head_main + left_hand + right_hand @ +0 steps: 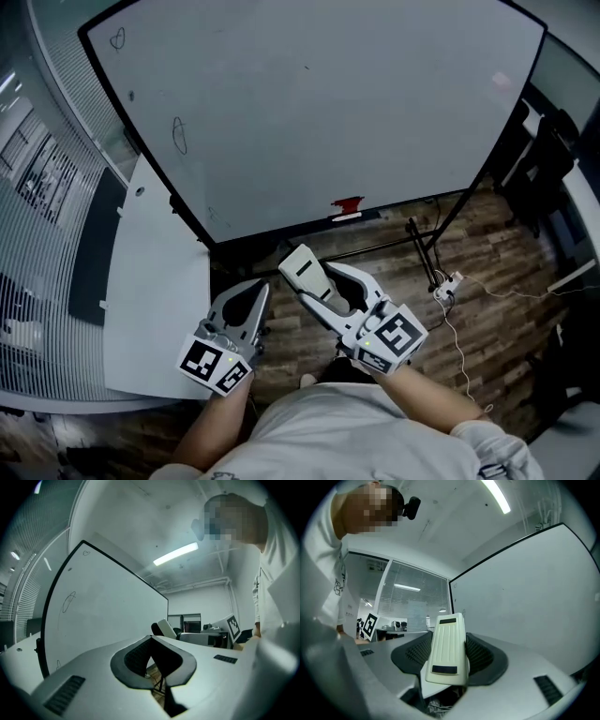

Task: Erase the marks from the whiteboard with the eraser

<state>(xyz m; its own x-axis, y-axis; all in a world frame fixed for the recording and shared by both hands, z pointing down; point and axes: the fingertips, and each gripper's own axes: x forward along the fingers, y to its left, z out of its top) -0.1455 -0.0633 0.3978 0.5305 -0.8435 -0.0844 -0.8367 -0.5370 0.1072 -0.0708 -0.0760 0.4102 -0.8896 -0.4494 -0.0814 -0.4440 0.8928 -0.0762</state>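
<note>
Your right gripper [323,286] is clamped on the cream-white oblong plastic eraser [447,651], jaws pressed against its two long sides. The eraser lies lengthwise and sticks out past the jaw tips. Its back is ribbed, with a dark rectangular patch near each end. In the head view it points up at the large black-framed whiteboard [309,103] but sits below the board's lower edge, not touching it. Your left gripper [251,300] is held low beside the right one, jaws brought together at the tips with nothing between them. Marks on the board: a small heart outline [117,38] at the upper left corner, a looped scribble [179,136] lower down the left side, and a faint small mark [212,214] near the bottom left. A small red object [348,203] sits on the board's bottom ledge. Below is wood-plank floor [487,272].
</note>
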